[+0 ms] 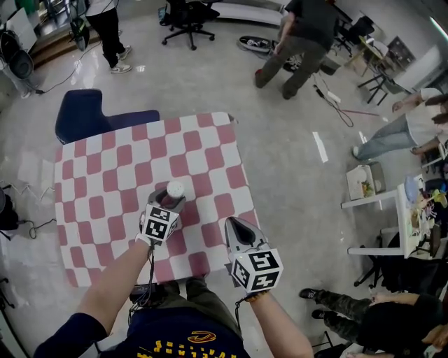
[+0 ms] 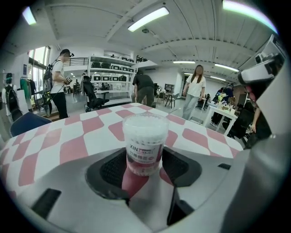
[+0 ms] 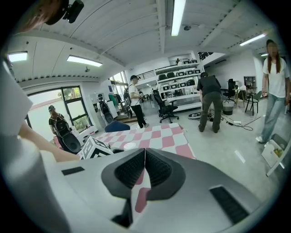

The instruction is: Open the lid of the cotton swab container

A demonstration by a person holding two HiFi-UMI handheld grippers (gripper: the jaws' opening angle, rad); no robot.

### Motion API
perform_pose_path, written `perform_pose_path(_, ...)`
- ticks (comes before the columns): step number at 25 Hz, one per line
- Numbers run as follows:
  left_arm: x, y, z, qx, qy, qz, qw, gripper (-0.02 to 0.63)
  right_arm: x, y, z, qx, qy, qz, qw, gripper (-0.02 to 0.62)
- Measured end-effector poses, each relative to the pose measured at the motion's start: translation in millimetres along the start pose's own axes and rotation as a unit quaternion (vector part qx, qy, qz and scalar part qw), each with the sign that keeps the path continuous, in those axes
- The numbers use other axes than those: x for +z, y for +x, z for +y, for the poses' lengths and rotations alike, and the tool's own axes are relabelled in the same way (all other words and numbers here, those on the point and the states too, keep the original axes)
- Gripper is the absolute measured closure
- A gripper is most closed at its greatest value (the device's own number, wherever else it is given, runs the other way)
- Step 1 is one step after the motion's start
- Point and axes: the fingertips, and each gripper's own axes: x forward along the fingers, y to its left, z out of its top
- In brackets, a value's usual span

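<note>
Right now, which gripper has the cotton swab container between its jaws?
The left gripper: the cotton swab container stands between its jaws. The right gripper is shut on nothing, off to the side.

Looks to me like a big open-plan lab or workshop kind of space, definitely not anyone's home. Bare polished concrete floor (image 1: 294, 140), a white ceiling with long strip lights (image 2: 148, 18), and a wall of metal shelving (image 2: 111, 68) stacked with dark boxes or cases. There are rolling office chairs (image 1: 187, 17) parked about, a power strip (image 1: 330, 96) lying out on the floor, and a white side table (image 1: 402, 199) cluttered with bits. Several people (image 1: 301, 38) are standing or bent over things. My work surface is just a table in a pink-and-white checked cloth (image 1: 105, 175) sitting mid-floor. Tall windows (image 3: 72, 98) run along one side.
</note>
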Motion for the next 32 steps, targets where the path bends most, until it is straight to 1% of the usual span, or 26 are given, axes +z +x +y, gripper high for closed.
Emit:
perform_pose_path(4, 1.1, -18.8, -4.3, -0.023, 0.002, -0.009, 0.9997, 0.357, 4.5, 0.4, 10.6, 0.006, -0.006, -0.003, 1.0, 0.584)
perform_pose_path(8, 9.6, -42.5, -5.4, -0.039, 0.01, -0.03, 0.9988, 0.358, 12.4, 1.3, 27.6, 0.017, -0.016, -0.01, 1.0, 0.584)
perform_pose_path(14, 30.5, -101.5, -2.0, -0.052, 0.033, -0.063, 0.9961, 0.359, 27.8, -0.9, 50.8, 0.032, -0.03, -0.021, 0.999, 0.584)
perform_pose_path(16, 38.8, -126.5, -0.6, -0.057, 0.028, -0.076, 0.9951, 0.359, 36.6, -3.0, 60.0, 0.039, -0.039, -0.028, 0.998, 0.584)
perform_pose_path(19, 51.5, -162.9, -0.7, -0.064, 0.01, -0.093, 0.9936, 0.359, 50.8, -7.2, 77.9, 0.052, -0.067, -0.04, 0.996, 0.584)
perform_pose_path(22, 67.0, -200.3, -8.6, -0.074, 0.001, -0.114, 0.9907, 0.359, 65.9, -14.7, 100.4, 0.075, -0.089, -0.052, 0.992, 0.584)
perform_pose_path(27, 101.3, -268.1, -27.3, -0.087, -0.007, -0.158, 0.9835, 0.359, 97.2, -32.6, 139.3, 0.12, -0.116, -0.08, 0.983, 0.584)
perform_pose_path(32, 128.7, -330.9, -38.8, -0.09, -0.025, -0.196, 0.9761, 0.359, 127.8, -54.1, 174.0, 0.149, -0.147, -0.111, 0.972, 0.584)
